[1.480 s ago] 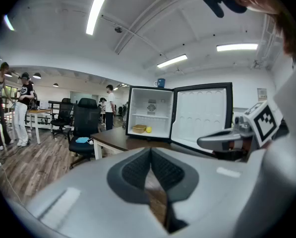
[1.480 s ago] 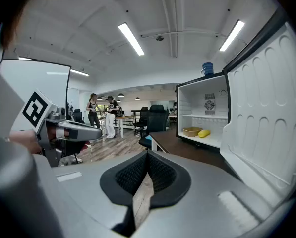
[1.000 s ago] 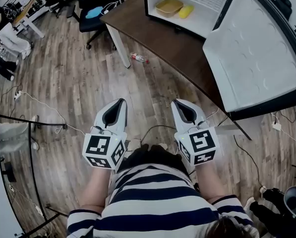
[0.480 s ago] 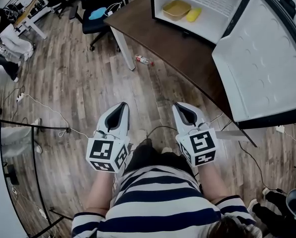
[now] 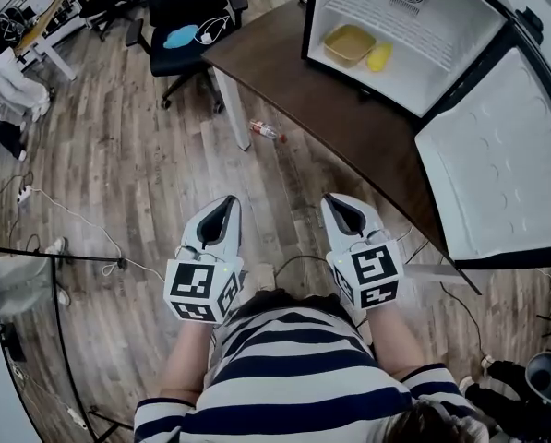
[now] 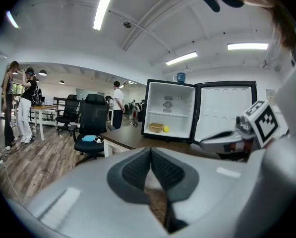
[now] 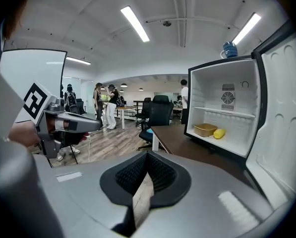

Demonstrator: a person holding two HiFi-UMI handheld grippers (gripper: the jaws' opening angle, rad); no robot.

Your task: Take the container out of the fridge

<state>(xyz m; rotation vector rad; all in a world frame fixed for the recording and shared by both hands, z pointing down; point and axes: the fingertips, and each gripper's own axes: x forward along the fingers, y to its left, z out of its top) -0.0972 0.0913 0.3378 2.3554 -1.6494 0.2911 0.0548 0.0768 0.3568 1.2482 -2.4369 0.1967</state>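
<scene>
The small white fridge point(image 5: 413, 26) stands open on a brown table point(image 5: 330, 109), its door point(image 5: 497, 183) swung out to the right. On its lower shelf sits a shallow yellow container point(image 5: 349, 44) with a small yellow item point(image 5: 379, 57) beside it. Both show in the left gripper view, container point(image 6: 156, 127), and in the right gripper view, container point(image 7: 205, 129). My left gripper point(image 5: 227, 201) and right gripper point(image 5: 333, 201) are held side by side close to the body, well short of the table. Both are shut and empty, pointing toward the fridge.
A black office chair point(image 5: 178, 26) stands at the table's left end. A plastic bottle point(image 5: 264, 130) and cables point(image 5: 81, 201) lie on the wood floor. A blue mug point(image 7: 229, 49) sits on top of the fridge. People stand by desks point(image 6: 19, 108) far off.
The head view has shifted so the fridge sits lower and further right, with more of its inside showing. Both grippers keep their place in front of the body, still shut.
</scene>
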